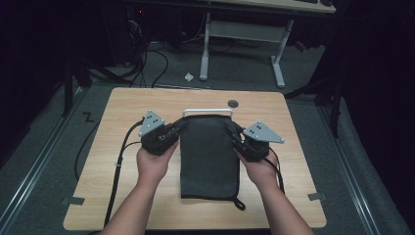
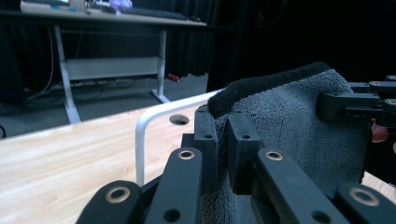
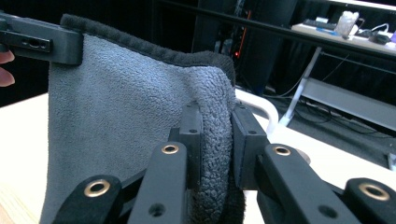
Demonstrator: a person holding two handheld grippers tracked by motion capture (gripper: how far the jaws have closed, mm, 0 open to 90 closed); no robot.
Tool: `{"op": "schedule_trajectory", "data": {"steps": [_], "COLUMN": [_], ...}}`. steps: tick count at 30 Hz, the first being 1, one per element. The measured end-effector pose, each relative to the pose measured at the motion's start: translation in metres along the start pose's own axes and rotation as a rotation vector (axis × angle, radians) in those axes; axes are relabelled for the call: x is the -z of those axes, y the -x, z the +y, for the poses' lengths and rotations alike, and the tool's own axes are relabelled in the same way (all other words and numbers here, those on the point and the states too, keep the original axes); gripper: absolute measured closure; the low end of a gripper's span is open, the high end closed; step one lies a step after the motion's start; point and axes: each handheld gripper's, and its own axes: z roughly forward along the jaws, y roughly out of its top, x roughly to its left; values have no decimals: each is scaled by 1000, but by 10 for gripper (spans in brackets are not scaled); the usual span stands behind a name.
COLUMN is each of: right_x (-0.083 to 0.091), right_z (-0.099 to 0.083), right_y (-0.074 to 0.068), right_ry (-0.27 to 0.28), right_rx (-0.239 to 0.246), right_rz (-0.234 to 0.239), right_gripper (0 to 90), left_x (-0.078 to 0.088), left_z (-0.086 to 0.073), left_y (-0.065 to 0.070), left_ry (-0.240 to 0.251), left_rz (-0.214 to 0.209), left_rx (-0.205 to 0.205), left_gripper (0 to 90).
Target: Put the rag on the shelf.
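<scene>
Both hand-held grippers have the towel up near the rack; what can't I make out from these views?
- Rack: high view, the towel covers all but its top bar, so towel-rack contact can't be told.
- Rack feet: left gripper view, the left hand-held gripper hides its base.
- Towel's lower end: right gripper view, cut off by the bottom edge behind the right hand-held gripper.
- Far desk items: too small.

A light wooden table [image 1: 122, 147] carries a grey towel [image 1: 209, 161] and a white rail [image 1: 207, 111].

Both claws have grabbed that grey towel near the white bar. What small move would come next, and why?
Probably carry the towel forward over the white bar. The left claw and right claw each pinch a top corner, and the bar stands just beyond that raised edge.
</scene>
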Motion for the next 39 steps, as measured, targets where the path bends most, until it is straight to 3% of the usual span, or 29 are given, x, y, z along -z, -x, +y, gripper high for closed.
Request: {"op": "schedule_trajectory", "data": {"steps": [24,33,39], "right_x": [16,18,9], "right_z": [56,68,71], "right_y": [7,8,14], "right_ry": [131,144,132], "right_rx": [30,48,41], "right_rz": [-40,-44,-53], "right_gripper": [775,775,775], "left_x": [9,10,1], "left_z": [63,73,77], "left_y": [8,6,1], "left_ry": [123,131,118], "left_rz": [11,19,24], "left_rx": [-103,-130,-155], "left_gripper": [842,842,842]}}
